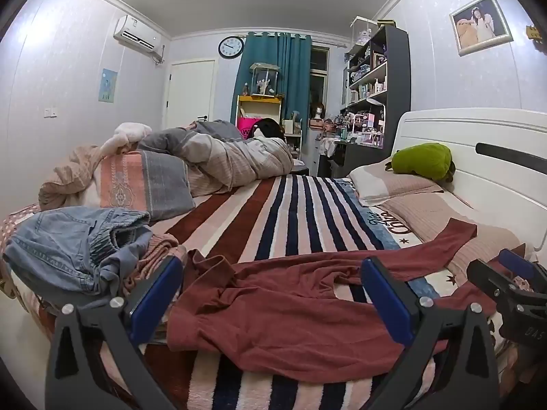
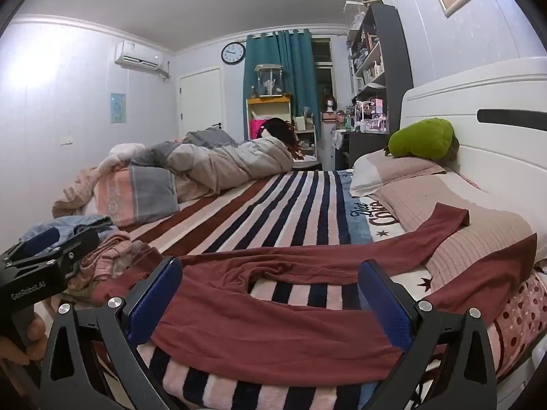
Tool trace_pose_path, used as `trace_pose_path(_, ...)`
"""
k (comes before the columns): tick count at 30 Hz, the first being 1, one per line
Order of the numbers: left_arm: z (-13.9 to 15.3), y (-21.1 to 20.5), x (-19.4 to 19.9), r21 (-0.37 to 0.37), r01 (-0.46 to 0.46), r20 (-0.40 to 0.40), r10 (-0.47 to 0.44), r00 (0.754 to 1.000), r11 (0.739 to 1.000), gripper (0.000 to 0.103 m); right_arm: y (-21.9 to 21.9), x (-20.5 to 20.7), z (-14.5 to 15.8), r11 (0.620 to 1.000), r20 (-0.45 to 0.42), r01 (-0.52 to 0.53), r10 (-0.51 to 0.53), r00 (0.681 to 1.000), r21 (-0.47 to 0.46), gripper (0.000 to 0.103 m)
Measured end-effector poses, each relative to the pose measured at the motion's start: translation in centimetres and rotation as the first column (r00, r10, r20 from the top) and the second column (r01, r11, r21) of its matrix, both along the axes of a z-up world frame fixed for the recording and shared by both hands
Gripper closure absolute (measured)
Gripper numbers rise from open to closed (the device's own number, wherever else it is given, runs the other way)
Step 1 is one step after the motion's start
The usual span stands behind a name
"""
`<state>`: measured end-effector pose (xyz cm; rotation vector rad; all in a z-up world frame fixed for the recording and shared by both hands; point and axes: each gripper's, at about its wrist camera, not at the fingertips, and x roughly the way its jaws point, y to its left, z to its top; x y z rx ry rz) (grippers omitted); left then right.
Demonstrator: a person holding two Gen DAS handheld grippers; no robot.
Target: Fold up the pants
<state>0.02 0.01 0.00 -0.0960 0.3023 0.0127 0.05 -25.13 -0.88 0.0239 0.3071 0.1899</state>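
Note:
Dark red pants (image 1: 280, 317) lie spread flat on the striped blanket (image 1: 290, 212) near the bed's front edge, waist to the left, legs running right onto the pillow; they also show in the right wrist view (image 2: 273, 335). My left gripper (image 1: 273, 294) is open and empty, hovering just before the waist end. My right gripper (image 2: 273, 290) is open and empty over the thigh part, near the crotch gap. Each gripper shows at the edge of the other's view: the right one (image 1: 512, 287), the left one (image 2: 44, 249).
A heap of clothes with blue jeans (image 1: 68, 239) on top lies at the front left. A rolled duvet (image 1: 232, 160) and cushion (image 1: 147, 184) lie across the far side. Pillows (image 1: 427, 205), a green plush (image 1: 424, 160) and the white headboard (image 1: 478, 143) are on the right.

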Motion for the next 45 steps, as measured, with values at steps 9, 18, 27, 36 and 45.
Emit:
trace_pose_path(9, 0.1, -0.3, -0.4, 0.004, 0.005, 0.009, -0.005, 1.0, 1.0, 0.001, 0.0, -0.1, 0.0, 1.0, 0.004, 0.002, -0.002, 1.0, 0.0, 0.001)
trace_pose_path(18, 0.1, -0.3, -0.4, 0.011, 0.008, 0.014, -0.008, 1.0, 1.0, 0.001, -0.2, -0.1, 0.0, 1.0, 0.002, 0.002, -0.002, 1.0, 0.012, 0.001)
trace_pose_path(27, 0.0, -0.2, -0.4, 0.011, 0.007, 0.015, -0.007, 1.0, 1.0, 0.001, -0.2, -0.1, 0.0, 1.0, 0.0, 0.002, -0.002, 1.0, 0.018, 0.001)
trace_pose_path(36, 0.5, -0.5, -1.1, 0.023, 0.002, 0.029, -0.003, 1.0, 1.0, 0.001, -0.4, 0.0, -0.1, 0.999, -0.005, -0.001, 0.001, 1.0, 0.036, 0.001)
trace_pose_path(45, 0.8, -0.8, -1.3, 0.024, 0.007, 0.038, -0.008, 0.999, 1.0, 0.001, -0.6, 0.0, 0.0, 0.999, -0.004, 0.004, -0.004, 1.0, 0.035, 0.001)
